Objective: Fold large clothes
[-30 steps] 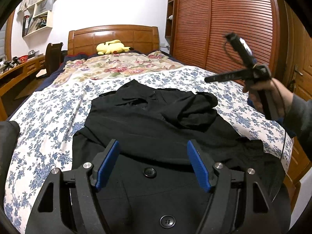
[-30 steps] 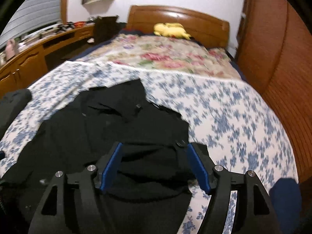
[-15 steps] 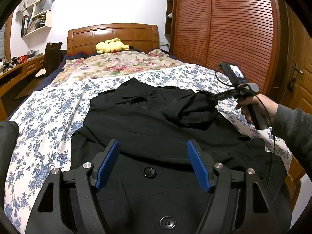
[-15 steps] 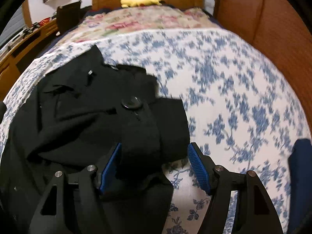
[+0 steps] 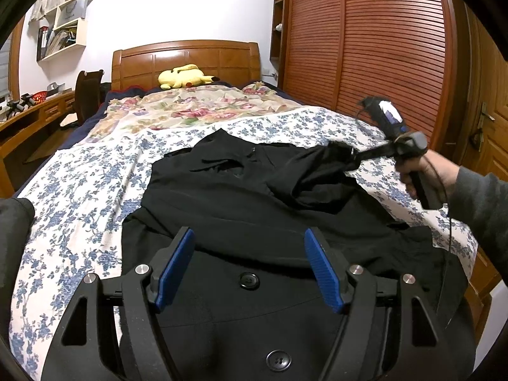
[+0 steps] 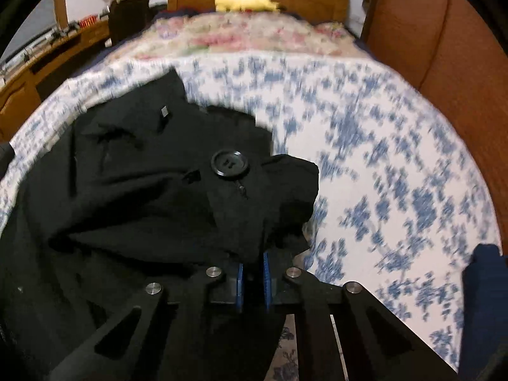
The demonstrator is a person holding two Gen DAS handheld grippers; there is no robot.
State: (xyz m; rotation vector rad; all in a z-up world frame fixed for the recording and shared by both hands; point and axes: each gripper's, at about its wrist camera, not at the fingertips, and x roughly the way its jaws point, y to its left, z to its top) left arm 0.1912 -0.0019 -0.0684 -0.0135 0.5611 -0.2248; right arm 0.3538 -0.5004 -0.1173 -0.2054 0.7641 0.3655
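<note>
A large black coat (image 5: 241, 203) with round buttons lies spread on the bed. My left gripper (image 5: 249, 265) is open and empty, hovering over the coat's near front by a button (image 5: 248, 280). My right gripper (image 6: 253, 265) is shut on a bunched fold of the coat (image 6: 254, 197) near a big button (image 6: 229, 163), at the coat's right side. In the left wrist view the right gripper (image 5: 352, 155) holds that black cloth lifted off the bed.
The bed has a blue-flowered white sheet (image 5: 79, 184) and a floral quilt (image 5: 197, 108) behind. A yellow plush (image 5: 184, 76) lies by the headboard. A wooden wardrobe (image 5: 365, 47) stands right, a desk (image 5: 28, 117) left. Dark cloth (image 5: 12, 222) sits at the left edge.
My right gripper came down to the coat's right side, closed on a fold and lifted it. My left gripper stayed open over the coat's front.
</note>
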